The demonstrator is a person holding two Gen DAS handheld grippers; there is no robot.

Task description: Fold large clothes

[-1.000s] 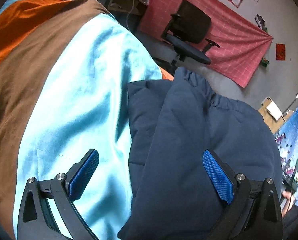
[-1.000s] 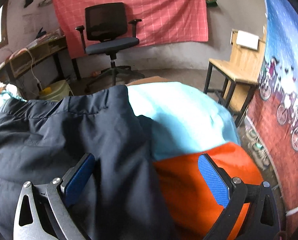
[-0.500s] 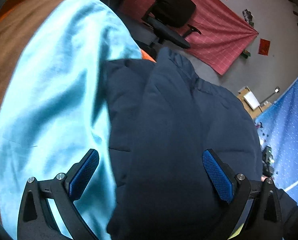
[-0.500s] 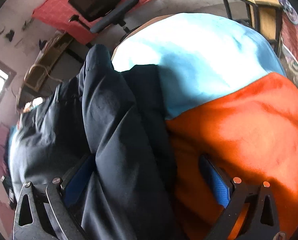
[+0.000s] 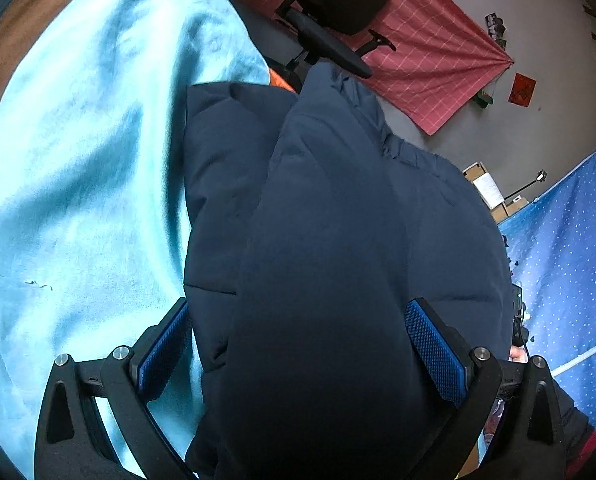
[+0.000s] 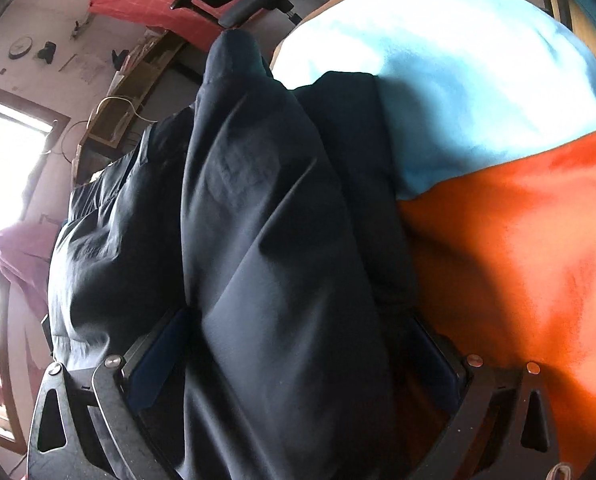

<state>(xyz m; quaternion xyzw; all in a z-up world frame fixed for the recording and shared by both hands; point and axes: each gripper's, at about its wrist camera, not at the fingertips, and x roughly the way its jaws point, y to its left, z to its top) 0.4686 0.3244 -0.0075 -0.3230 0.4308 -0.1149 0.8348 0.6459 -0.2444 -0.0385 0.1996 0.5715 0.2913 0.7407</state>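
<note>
**Dark jacket bunched between both grippers on a colour-block sheet**

The room has grey walls with a red checked cloth (image 5: 425, 52) hung across one of them, and a black office chair (image 5: 337, 12) stands in front of that cloth. A blue dotted cloth (image 5: 569, 272) hangs at the right edge of the left wrist view. In the right wrist view a bright window (image 6: 6, 140) glares at the left, and a wooden shelf unit (image 6: 138, 80) stands against the wall beside it.

The work surface is covered by a sheet in broad bands of colour: a light blue band (image 5: 82, 184), a brown band (image 5: 14, 60) beyond it at the far left, and an orange band (image 6: 517, 248) that meets the light blue in the right wrist view.

A dark navy padded jacket (image 5: 337, 240) lies on this sheet, heaped into thick folds with a gathered hem along its far edge. It rests mostly on the light blue band, and its right side reaches over the orange band.

The left gripper (image 5: 301, 344) has its blue-padded fingers (image 5: 435, 348) spread wide, and a thick fold of the jacket fills the gap between them; the pads sit against the bulk on either side. The right gripper (image 6: 298, 360) is likewise spread wide, with a raised ridge of jacket running up between its fingers. Whether either pair is squeezing the cloth or just sits around it, I cannot tell
</note>
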